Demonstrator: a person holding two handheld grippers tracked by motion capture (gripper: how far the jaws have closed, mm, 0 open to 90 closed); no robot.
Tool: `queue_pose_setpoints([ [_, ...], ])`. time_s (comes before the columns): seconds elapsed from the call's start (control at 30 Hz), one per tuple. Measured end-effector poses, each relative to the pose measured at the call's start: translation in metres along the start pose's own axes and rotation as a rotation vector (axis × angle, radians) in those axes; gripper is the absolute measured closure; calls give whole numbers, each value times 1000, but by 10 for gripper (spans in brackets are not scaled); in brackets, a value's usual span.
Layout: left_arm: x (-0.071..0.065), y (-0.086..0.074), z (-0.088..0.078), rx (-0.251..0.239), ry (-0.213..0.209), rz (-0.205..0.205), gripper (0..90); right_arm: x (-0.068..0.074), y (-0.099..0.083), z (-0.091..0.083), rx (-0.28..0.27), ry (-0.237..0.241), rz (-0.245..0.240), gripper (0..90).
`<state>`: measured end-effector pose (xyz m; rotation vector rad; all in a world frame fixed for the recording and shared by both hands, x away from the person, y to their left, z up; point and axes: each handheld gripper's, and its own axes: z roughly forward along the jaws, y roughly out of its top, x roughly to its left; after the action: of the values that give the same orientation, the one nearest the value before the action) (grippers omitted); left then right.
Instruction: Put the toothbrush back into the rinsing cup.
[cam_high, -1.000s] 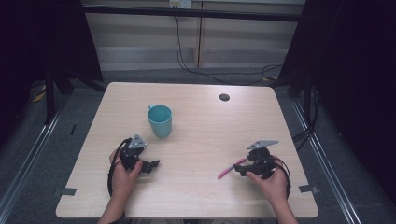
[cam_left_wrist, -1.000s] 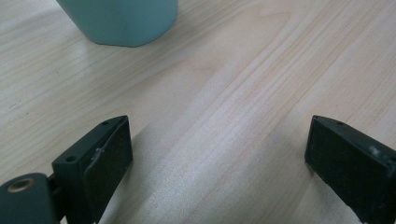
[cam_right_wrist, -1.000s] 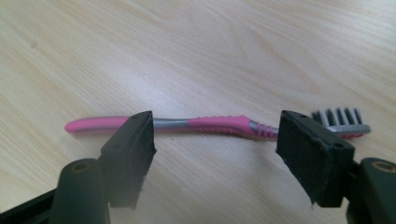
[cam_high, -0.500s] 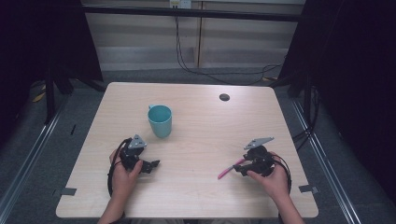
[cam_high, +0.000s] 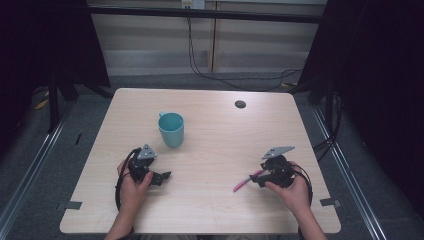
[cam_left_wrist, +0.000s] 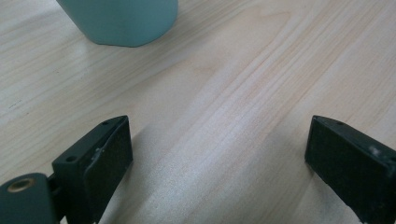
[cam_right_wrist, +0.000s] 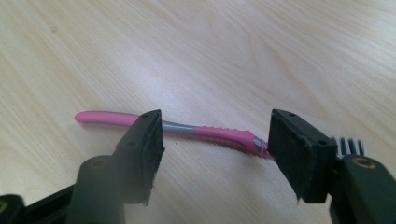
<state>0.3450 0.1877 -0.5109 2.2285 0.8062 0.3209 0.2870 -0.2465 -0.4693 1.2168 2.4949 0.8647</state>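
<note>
At about eight o'clock on the counter (cam_high: 210, 210) we see the left claw (cam_high: 161, 178), its jaws spread wide over bare wood with nothing between them. The teal cup (cam_high: 171, 129) stands upright near ten o'clock, just beyond that claw. At about four o'clock the right claw (cam_high: 256, 181) has just been closing; its jaws straddle the pink toothbrush (cam_right_wrist: 205, 132), which lies flat on the counter, and the pads stand clear of the handle. Its bristles peek out past the right-hand jaw in the right gripper view.
</note>
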Motion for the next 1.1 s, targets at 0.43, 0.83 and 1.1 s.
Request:
queue_pose_setpoints([
  [0.43, 0, 0, 0, 0, 0, 0, 73, -4, -7, 0, 11, -9, 25, 363],
  [0.83, 0, 0, 0, 3, -1, 4, 73, -17, -19, -7, 3, 20, 250, 333],
  [1.1, 0, 0, 0, 3, -1, 3, 73, -20, -17, 5, 0, 51, 408, 274],
])
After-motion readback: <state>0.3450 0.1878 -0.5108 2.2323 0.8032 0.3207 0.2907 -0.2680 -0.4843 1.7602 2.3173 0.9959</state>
